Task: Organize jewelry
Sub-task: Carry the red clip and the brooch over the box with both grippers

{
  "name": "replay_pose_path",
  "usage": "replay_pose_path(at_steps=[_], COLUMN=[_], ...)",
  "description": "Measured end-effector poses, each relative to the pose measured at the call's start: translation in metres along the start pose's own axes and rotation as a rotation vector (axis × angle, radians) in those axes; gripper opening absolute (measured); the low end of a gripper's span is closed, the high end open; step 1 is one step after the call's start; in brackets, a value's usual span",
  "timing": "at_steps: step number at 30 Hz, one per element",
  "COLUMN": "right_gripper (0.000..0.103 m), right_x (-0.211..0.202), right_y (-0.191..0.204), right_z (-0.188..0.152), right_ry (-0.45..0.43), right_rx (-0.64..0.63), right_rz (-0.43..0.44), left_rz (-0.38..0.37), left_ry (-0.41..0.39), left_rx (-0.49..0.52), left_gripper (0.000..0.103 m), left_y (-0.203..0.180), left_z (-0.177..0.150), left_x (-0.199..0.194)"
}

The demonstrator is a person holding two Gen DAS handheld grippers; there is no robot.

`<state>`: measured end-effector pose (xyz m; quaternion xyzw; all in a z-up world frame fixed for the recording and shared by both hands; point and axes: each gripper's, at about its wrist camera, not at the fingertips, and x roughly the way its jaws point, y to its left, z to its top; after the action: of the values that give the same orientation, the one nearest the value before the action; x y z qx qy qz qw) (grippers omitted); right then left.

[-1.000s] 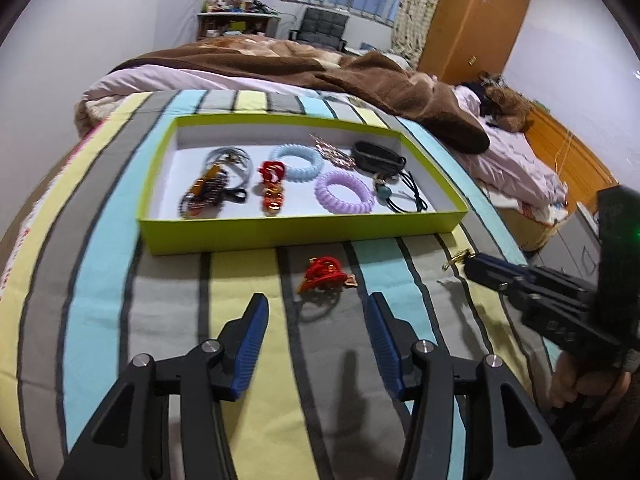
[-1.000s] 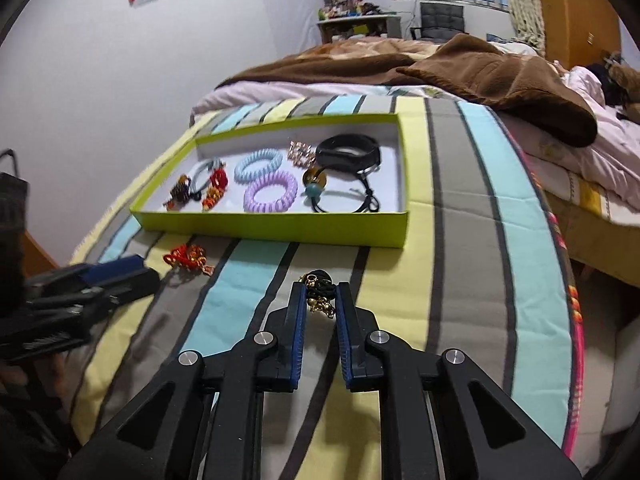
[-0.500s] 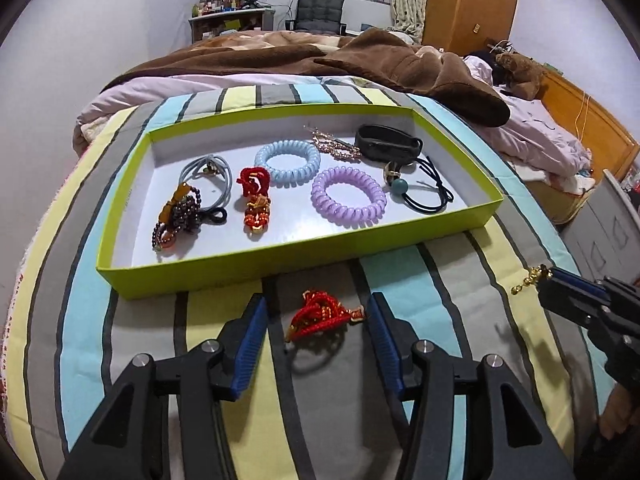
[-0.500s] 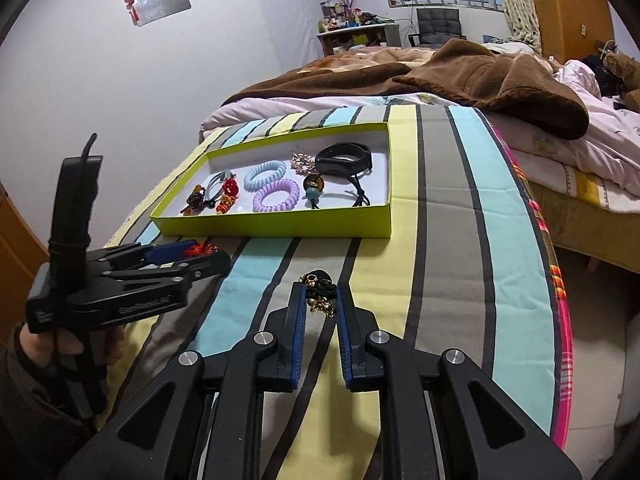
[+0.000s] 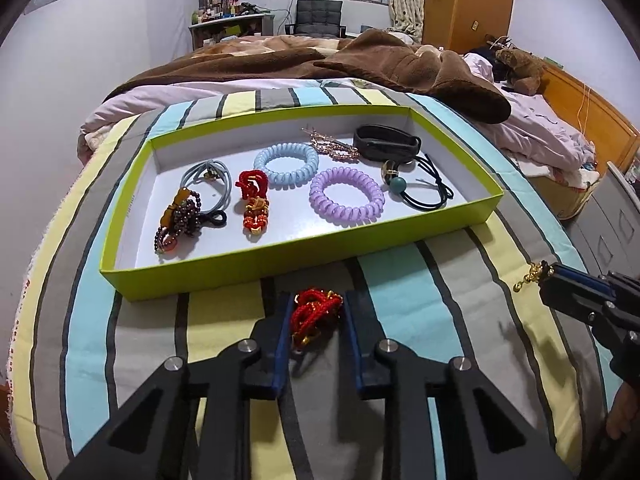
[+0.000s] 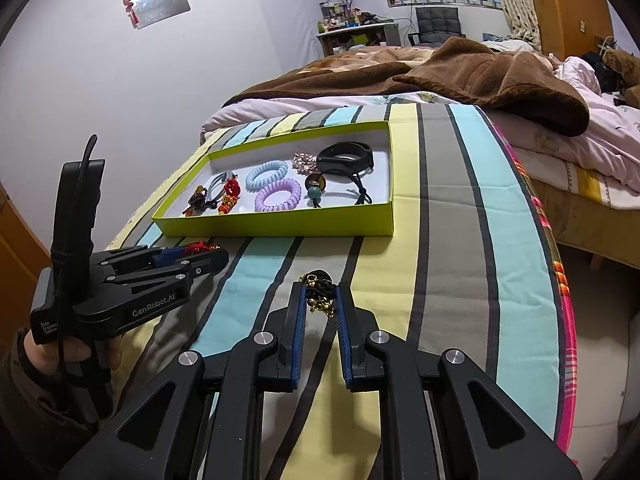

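Observation:
A lime-green tray [image 5: 280, 256] [image 6: 280, 226] lies on the striped bedspread and holds several hair ties and bracelets. My left gripper [image 5: 316, 312] is shut on a red cord bracelet [image 5: 314, 314], just in front of the tray's near wall; it also shows in the right wrist view [image 6: 208, 252], where the red bracelet [image 6: 198, 247] pokes out between its fingers. My right gripper [image 6: 320, 292] is shut on a black and gold bracelet [image 6: 318, 294] above the bedspread, right of the left gripper. In the left wrist view the right gripper [image 5: 548, 276] has gold beads [image 5: 528, 276] hanging at its tip.
In the tray lie a blue coil tie [image 5: 286, 164], a purple coil tie [image 5: 346, 196], a black band [image 5: 386, 146] and a red charm [image 5: 254, 200]. A brown blanket [image 5: 360, 64] lies beyond the tray. The bed's edge [image 6: 560, 280] drops off to the right.
My left gripper has closed on the red bracelet, which lay loose between open fingers before. Both grippers have moved toward the tray. The right gripper stays shut on the black and gold bracelet.

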<state>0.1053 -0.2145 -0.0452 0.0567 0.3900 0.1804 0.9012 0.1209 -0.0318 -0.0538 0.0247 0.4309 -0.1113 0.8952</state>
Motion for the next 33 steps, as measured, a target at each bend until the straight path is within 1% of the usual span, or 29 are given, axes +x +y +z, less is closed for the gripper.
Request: replay_pose_path(at_steps=[1, 2, 8, 17, 22, 25, 33], right_gripper=[0.015, 0.015, 0.015, 0.015, 0.015, 0.015, 0.015], right_x=[0.000, 0.001, -0.001, -0.010, -0.017, -0.018, -0.018], right_y=[0.000, 0.001, 0.003, 0.009, 0.014, 0.018, 0.024], right_z=[0.000, 0.000, -0.002, -0.005, -0.003, -0.001, 0.011], right_ry=[0.000, 0.000, -0.006, -0.024, -0.042, -0.044, -0.062], right_rx=[-0.001, -0.002, 0.002, 0.000, -0.001, -0.010, -0.015], right_rz=[0.001, 0.001, -0.003, -0.001, 0.014, 0.019, 0.038], left_rz=[-0.001, -0.002, -0.010, -0.025, -0.030, -0.047, -0.027], left_ry=[-0.001, -0.003, -0.013, -0.054, -0.082, -0.097, -0.127], left_rx=[-0.001, -0.002, -0.012, -0.032, -0.055, -0.077, -0.089], left_gripper=[0.022, 0.022, 0.021, 0.021, 0.021, 0.021, 0.021], left_y=[0.000, 0.001, 0.001, 0.004, 0.012, 0.019, 0.035], left_z=[0.000, -0.001, -0.005, -0.009, -0.009, -0.008, 0.001], left_x=[-0.001, -0.001, -0.008, -0.028, -0.042, -0.049, -0.061])
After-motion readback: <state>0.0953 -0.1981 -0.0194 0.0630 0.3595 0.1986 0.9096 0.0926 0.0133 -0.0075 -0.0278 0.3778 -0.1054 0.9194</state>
